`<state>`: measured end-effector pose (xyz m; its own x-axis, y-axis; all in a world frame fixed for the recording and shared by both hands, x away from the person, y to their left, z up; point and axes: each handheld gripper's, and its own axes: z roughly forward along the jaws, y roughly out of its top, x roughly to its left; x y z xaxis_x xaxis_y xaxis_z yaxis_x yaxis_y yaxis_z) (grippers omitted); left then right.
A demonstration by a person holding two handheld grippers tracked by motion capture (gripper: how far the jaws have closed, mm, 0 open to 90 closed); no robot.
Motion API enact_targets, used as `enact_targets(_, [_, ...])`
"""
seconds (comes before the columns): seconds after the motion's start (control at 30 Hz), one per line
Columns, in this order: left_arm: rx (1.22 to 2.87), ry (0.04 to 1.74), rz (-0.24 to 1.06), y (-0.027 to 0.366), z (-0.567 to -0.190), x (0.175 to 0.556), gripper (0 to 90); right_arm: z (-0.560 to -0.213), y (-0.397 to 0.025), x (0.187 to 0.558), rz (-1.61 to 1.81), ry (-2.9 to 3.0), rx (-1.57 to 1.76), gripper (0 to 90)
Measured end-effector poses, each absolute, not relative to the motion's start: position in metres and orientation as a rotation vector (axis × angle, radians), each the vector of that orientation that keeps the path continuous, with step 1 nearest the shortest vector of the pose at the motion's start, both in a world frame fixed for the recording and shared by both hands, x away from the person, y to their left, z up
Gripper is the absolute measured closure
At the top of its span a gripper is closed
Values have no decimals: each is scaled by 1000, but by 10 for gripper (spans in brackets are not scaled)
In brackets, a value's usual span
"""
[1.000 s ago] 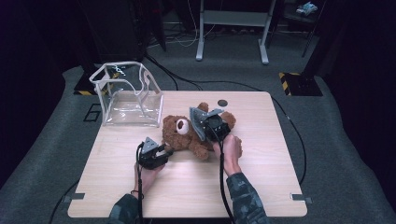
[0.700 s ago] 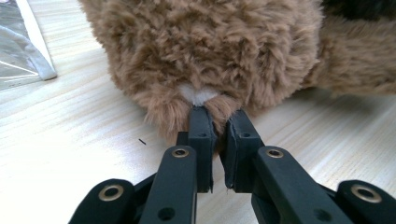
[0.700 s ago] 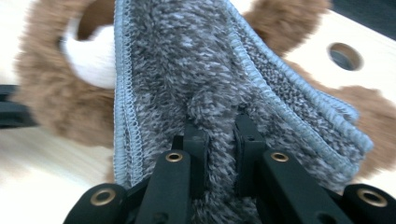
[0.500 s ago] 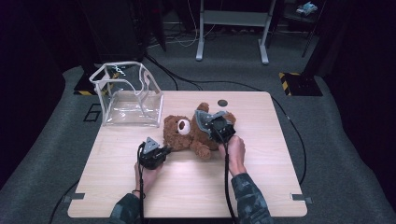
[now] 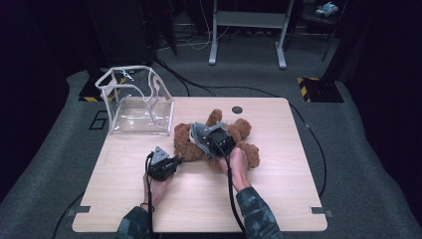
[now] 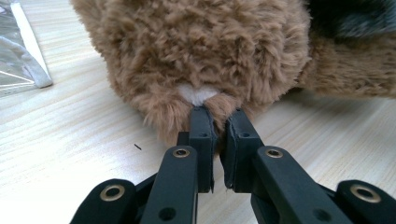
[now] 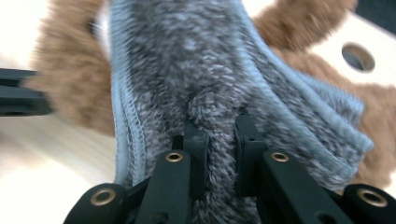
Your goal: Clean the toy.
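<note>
Teddy bear (image 5: pixel 211 139) flat at table (image 5: pixel 278 199) centre, pinched from both sides.

Left gripper (image 6: pixel 217 126) at the bear's 8 o'clock, nearly closed on a tuft of brown fur. Right gripper (image 7: pixel 219 133) over the body, clamped on the grey vest (image 7: pixel 201 70). Clear plastic bag (image 5: pixel 134 102) near, at 10 o'clock.

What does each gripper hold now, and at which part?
Left gripper pinches the bear by its ear. Right gripper pinches a fold of the grey vest.

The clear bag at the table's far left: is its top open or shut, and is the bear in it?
Open and upright: the clear bag's rim gapes. The teddy bear lies outside it on the table.
</note>
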<state>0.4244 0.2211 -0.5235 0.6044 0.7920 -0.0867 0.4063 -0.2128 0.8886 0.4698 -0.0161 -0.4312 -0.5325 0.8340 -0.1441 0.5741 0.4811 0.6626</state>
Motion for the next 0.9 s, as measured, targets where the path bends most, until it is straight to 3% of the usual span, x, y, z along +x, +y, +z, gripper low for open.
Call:
enact_targets(0.2, [1831, 959, 487, 221, -524, 424, 812, -430, -33, 466, 690, 2202, 1196, 791])
enact_targets(0.33, [1814, 965, 472, 223, -524, 423, 676, -416, -27, 455, 744, 2183, 1184, 788])
enact_targets(0.5, [1837, 941, 473, 220, -523, 422, 823, -402, 0, 441, 812, 2275, 1078, 787])
enact_targets(0.7, [1817, 932, 475, 222, -523, 424, 837, -424, 33, 444, 839, 2360, 1076, 786])
enact_targets(0.9, [1799, 944, 476, 223, -524, 425, 839, -452, 39, 445, 840, 2400, 1098, 788])
